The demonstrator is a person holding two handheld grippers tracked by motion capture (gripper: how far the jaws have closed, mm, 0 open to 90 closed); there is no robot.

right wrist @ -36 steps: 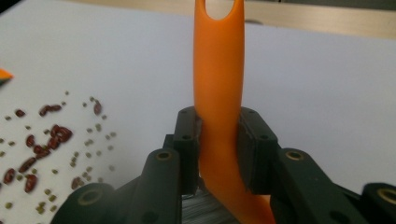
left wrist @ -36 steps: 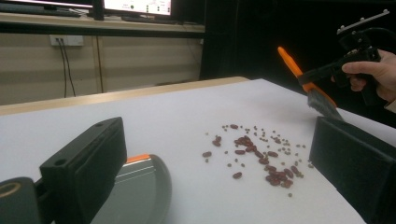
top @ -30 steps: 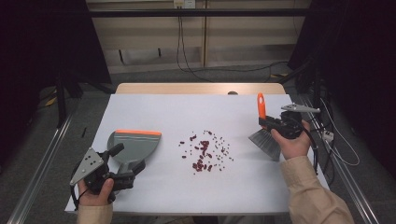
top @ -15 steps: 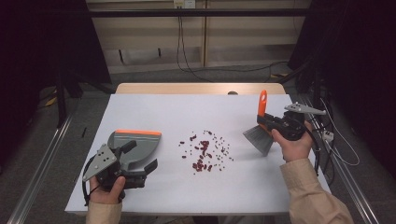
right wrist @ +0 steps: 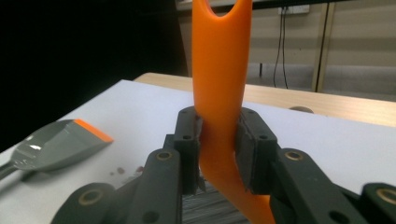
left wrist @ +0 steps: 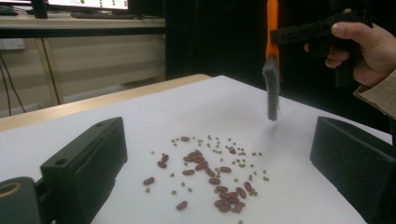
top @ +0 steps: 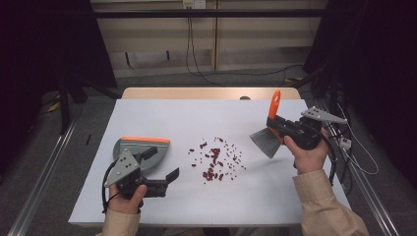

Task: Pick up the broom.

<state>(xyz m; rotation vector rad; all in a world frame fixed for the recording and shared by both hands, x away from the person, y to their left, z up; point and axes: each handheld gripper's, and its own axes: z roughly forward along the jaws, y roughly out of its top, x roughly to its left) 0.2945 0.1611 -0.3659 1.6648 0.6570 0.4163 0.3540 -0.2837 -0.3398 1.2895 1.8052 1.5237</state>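
The right gripper (top: 274,129) has lifted the brush (top: 269,132) higher at the right of the frame, jaws tight on its orange handle. The left gripper (top: 163,167), jaws open and empty, has slid from the dustpan (top: 140,147) toward the beans (top: 215,160), so sweeping may start soon. The grey bristles hang above the small red beans scattered mid-table.

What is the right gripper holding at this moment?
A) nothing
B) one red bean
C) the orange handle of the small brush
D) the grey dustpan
C: in the right gripper view, the right gripper has its jaws pressed on both sides of the brush handle, while the dustpan lies on the table.
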